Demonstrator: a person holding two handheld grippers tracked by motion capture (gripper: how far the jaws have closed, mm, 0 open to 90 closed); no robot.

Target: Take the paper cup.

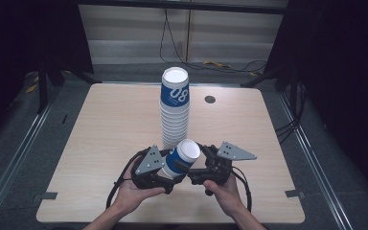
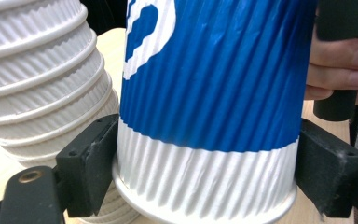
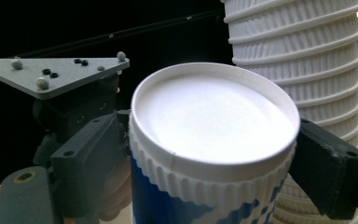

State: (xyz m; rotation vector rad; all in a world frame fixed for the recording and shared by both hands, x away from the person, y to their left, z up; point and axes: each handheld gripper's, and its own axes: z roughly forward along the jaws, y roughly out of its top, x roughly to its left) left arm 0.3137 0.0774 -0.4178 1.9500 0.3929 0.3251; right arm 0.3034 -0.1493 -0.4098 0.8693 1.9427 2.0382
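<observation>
cup [image 1: 182, 158] pinched by left gripper [image 1: 170, 167] at base, right gripper [image 1: 199, 160] seemingly clamping its rim, beside stack [image 1: 175, 112].

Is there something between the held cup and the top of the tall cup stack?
Nothing visible blocks it. The cup, clamped by both the left tool and the right tool, sits low in front of the stack, whose top is free.

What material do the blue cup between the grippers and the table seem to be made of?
Blue cup: probably paper, matte, with a ribbed outer wall and a rolled white rim, held by the left gripper and right gripper. Table: seemingly light wood laminate, with fine grain lines and a smooth surface.
</observation>
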